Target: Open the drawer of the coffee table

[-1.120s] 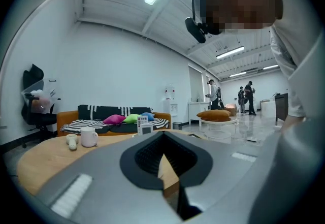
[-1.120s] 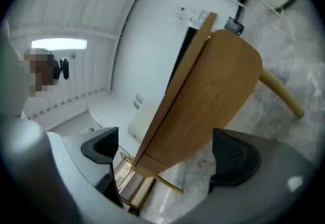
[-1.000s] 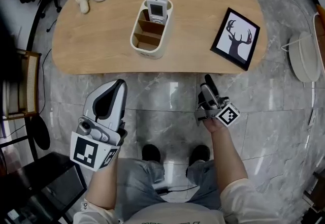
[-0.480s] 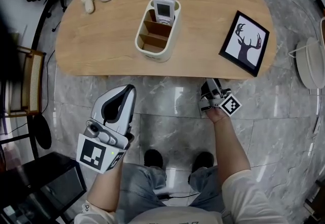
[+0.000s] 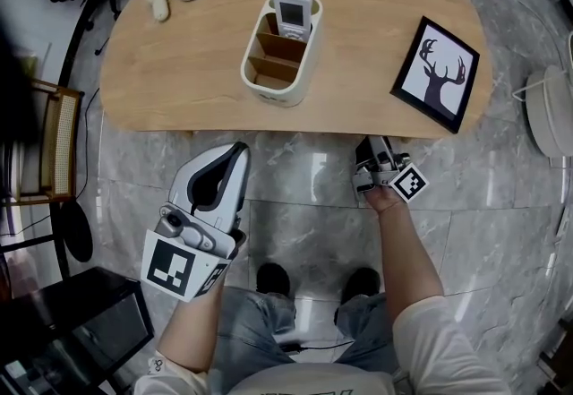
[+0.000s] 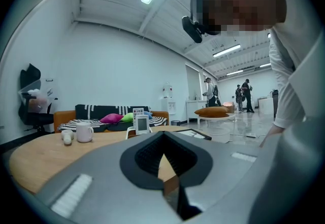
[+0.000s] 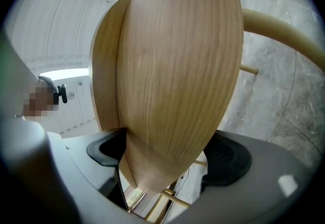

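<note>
"Looking for the drawer: where does it sit?"

"Under the near edge of the coffee table, toward its right end. From above the top hides it and nothing juts out, so I judge it not yet pulled."

"And the right gripper?"

"Rolled on its side. Its jaws have just been closing over that wooden front, and the pads seem to be against it. The grasp looks about made; the whole pull is left."

"The left gripper?"

"Jaws together, empty, hovering just off the table's edge."
</note>
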{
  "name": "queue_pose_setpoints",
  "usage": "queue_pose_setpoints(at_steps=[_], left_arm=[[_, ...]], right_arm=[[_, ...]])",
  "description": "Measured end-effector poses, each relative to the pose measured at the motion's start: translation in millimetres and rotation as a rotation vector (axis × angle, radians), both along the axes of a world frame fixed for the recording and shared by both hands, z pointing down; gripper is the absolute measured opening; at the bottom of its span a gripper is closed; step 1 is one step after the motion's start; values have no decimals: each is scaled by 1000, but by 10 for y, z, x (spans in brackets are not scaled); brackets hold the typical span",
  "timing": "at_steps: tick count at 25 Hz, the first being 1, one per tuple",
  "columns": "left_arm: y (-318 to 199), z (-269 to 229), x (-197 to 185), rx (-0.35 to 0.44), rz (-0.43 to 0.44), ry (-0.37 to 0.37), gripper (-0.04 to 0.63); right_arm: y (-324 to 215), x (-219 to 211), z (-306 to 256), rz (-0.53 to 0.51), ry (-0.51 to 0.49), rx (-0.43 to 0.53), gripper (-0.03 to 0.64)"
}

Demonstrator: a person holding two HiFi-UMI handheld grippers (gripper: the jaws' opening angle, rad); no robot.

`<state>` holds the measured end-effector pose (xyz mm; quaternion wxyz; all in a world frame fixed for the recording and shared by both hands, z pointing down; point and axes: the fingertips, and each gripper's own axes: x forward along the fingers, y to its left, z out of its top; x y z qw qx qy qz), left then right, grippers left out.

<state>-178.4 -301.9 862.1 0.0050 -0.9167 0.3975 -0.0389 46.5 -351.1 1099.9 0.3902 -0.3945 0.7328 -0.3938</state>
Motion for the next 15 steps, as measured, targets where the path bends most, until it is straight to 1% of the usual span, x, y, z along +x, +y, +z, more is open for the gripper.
queue_pose_setpoints(at_steps=[5, 13, 15], left_arm=[[38, -17, -24, 0, 2, 4, -2], [96, -85, 59, -19, 24, 25, -2], [118, -107, 95, -23, 33, 29, -2]], right_arm=[[264, -34, 7, -16, -22, -3, 465], [947, -184, 2, -60, -58, -31, 463], [1109, -210, -22, -74, -52, -39, 462]])
